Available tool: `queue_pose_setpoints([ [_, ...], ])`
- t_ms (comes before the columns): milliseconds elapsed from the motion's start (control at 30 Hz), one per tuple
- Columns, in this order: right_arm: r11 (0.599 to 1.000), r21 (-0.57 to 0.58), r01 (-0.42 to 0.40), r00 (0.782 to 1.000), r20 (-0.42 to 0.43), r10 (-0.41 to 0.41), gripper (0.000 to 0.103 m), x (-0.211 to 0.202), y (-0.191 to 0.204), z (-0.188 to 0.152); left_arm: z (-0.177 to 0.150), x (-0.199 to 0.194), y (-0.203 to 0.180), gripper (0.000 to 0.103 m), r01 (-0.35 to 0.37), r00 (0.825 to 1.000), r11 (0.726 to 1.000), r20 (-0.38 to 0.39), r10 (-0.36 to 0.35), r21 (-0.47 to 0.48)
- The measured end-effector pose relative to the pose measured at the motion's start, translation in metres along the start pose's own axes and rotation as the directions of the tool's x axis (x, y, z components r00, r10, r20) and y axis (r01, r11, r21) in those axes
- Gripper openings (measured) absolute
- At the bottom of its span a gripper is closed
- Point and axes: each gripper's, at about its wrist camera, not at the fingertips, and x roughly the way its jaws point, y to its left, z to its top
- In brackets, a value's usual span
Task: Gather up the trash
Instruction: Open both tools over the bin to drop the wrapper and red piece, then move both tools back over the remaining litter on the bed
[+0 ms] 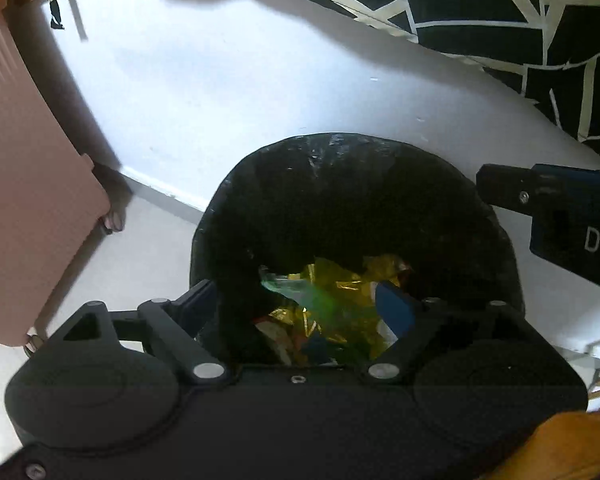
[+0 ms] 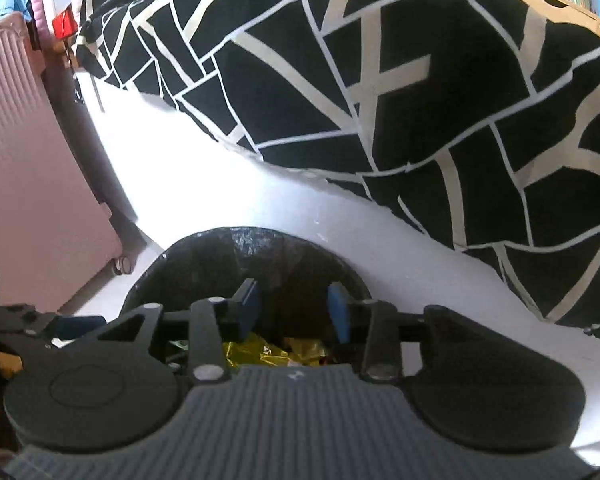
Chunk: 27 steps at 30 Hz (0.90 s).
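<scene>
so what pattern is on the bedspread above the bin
Black with irregular cream-white lines on the bedspread, clearest in the right wrist view.

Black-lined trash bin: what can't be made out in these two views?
- Left wrist view: black-lined trash bin, near rim hidden by the left gripper; green blur over the gold foil wrappers.
- Right wrist view: most contents hidden by the right gripper.
- Pink ribbed suitcase: cut off by the left edge.

Both fisheye views bend at the edges and are slightly soft; bright light glares off the white bed side, while the bin interior stays dim.
</scene>
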Motion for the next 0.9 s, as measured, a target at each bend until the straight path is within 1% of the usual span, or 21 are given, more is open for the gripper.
queue_pose_setpoints([
  [67, 1.000, 0.014, 0.002, 1.000, -0.001, -0.002, 0.057, -0.005, -0.001, 0.004, 0.004, -0.004, 0.001, 0.086, 0.003, 1.000, 1.000, -0.015, -0.003, 0.001],
  [200, 1.000, 0.026, 0.008, 1.000, -0.012, -0.008, 0.059, -0.022, -0.001, 0.018, 0.012, -0.027, -0.002, 0.086, 0.002, 1.000, 1.000, -0.025, -0.002, 0.002],
  [333, 1.000, 0.022, 0.017, 1.000, -0.014, -0.017, 0.064, -0.053, -0.002, 0.036, 0.021, -0.063, -0.006, 0.086, -0.010, 0.999, 1.000, -0.040, 0.010, -0.001],
  [500, 0.999, 0.025, 0.034, 0.999, -0.019, -0.033, 0.065, -0.096, -0.006, 0.065, 0.038, -0.111, -0.010, 0.088, 0.008, 0.998, 1.000, -0.061, -0.009, -0.013],
  [600, 0.998, 0.035, 0.049, 0.999, -0.017, -0.049, 0.066, -0.119, -0.006, 0.084, 0.052, -0.141, -0.010, 0.091, 0.034, 0.999, 0.999, -0.040, -0.035, -0.017],
  [667, 0.998, 0.044, 0.053, 0.999, -0.012, -0.053, 0.067, -0.131, -0.008, 0.094, 0.061, -0.157, -0.010, 0.092, 0.069, 0.997, 0.998, -0.022, -0.069, -0.008],
  [800, 0.997, 0.049, 0.059, 0.998, 0.003, -0.059, 0.068, -0.146, -0.009, 0.114, 0.083, -0.180, -0.011, 0.093, 0.116, 0.993, 0.993, 0.015, -0.116, 0.008],
  [900, 0.995, 0.067, 0.078, 0.997, 0.021, -0.080, 0.068, -0.153, -0.010, 0.131, 0.101, -0.192, -0.013, 0.093, 0.124, 0.991, 0.992, 0.042, -0.125, 0.028],
])
